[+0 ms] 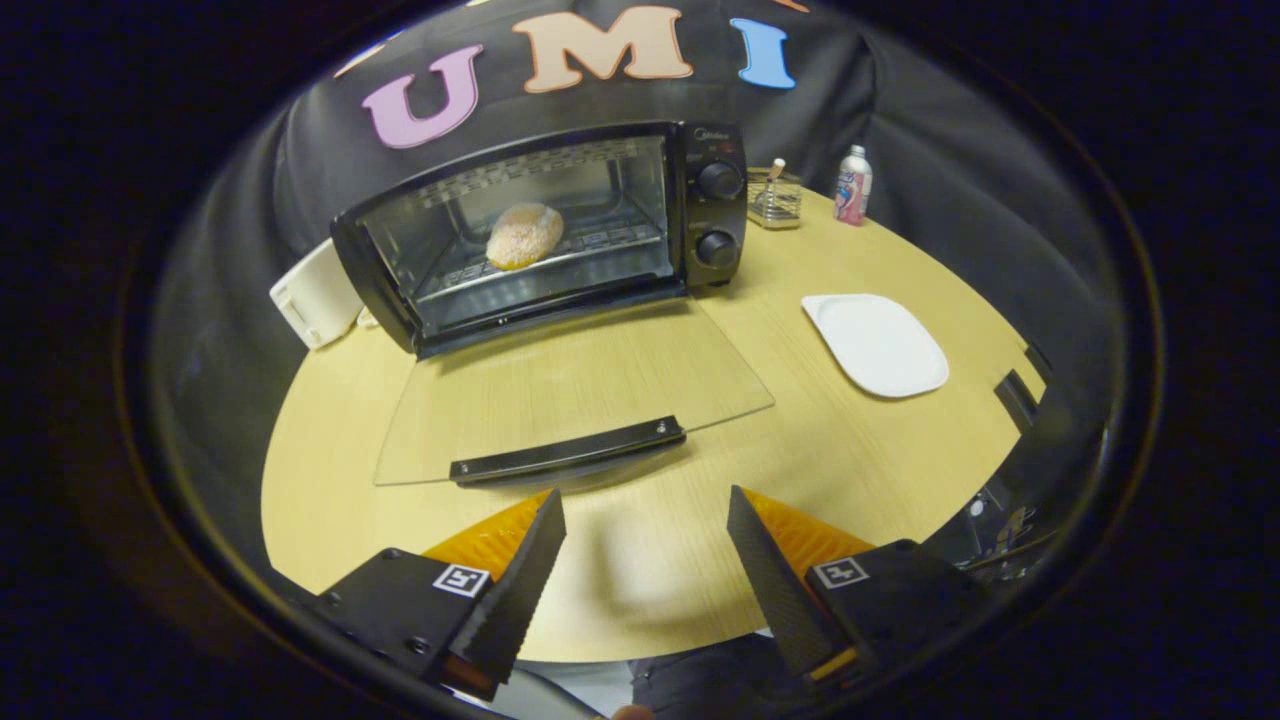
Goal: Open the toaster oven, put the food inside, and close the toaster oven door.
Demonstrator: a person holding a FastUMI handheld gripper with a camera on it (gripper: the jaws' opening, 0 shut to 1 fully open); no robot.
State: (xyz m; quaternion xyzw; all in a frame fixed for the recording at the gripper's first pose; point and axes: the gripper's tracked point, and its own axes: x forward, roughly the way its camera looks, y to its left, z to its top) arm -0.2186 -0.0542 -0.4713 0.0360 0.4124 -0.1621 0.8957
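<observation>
Toaster oven point(545, 235) sits at 12 o'clock from the gripper point(645, 525), far side of the round wooden table point(900, 450). Glass door point(570, 390) folded fully down, flat over the tabletop; its black handle point(568, 451) lies just ahead of the fingers. Round breaded food piece point(524, 236) rests on the wire rack point(560, 262) inside. Fingers spread wide apart, gripping nothing, bare table between them. White plate point(877, 343) at 2 o'clock, empty. Small bottle point(853, 185) and clear holder point(774, 198) at 1 o'clock, right of the oven. White object point(318, 294) at 11 o'clock, touching the oven's left side.
</observation>
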